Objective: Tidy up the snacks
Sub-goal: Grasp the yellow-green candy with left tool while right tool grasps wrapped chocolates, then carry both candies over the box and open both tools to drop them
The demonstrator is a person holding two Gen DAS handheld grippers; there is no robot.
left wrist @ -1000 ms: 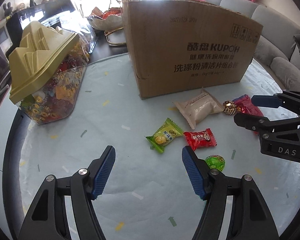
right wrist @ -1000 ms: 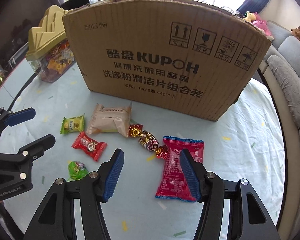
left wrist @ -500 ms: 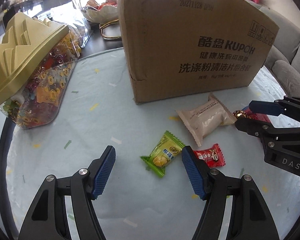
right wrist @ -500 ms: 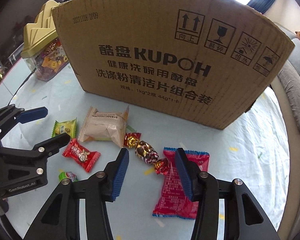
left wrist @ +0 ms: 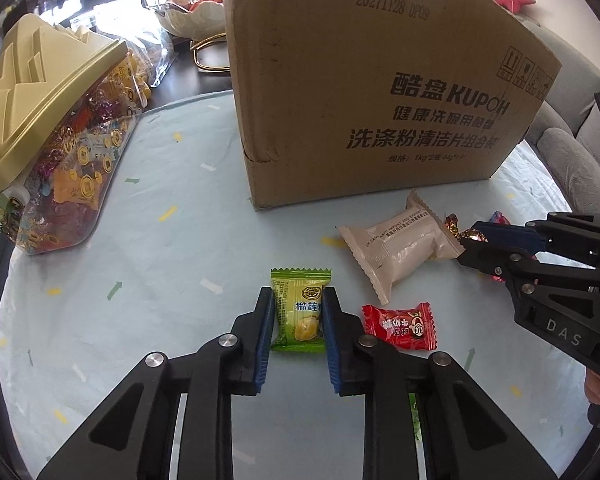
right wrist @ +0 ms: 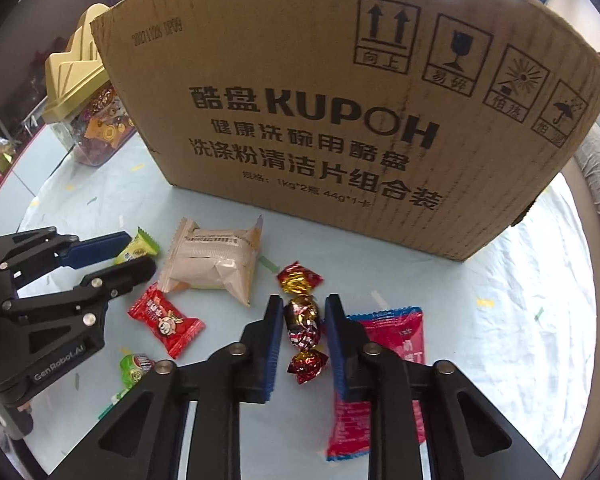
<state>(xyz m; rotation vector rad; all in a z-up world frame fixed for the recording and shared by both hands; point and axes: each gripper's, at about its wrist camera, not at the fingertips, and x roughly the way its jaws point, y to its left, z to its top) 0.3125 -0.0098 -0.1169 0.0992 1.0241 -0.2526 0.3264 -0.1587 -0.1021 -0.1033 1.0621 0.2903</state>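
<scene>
Now left claw (left wrist: 297,300) closing on green candy (left wrist: 299,312) lying lengthwise, right claw (right wrist: 300,306) pinching foil candy (right wrist: 302,320).

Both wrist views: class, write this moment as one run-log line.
left gripper: closing on green candy | right gripper: shut on foil-wrapped candy | both candies on table | cardboard box behind

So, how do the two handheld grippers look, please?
Both are matte black plastic linkages with silver screw heads and ribbed blue finger pads. The left gripper bears white lettering "GenRobot.AI"; the right gripper bears "DAS". No cables or sleeves show.
</scene>
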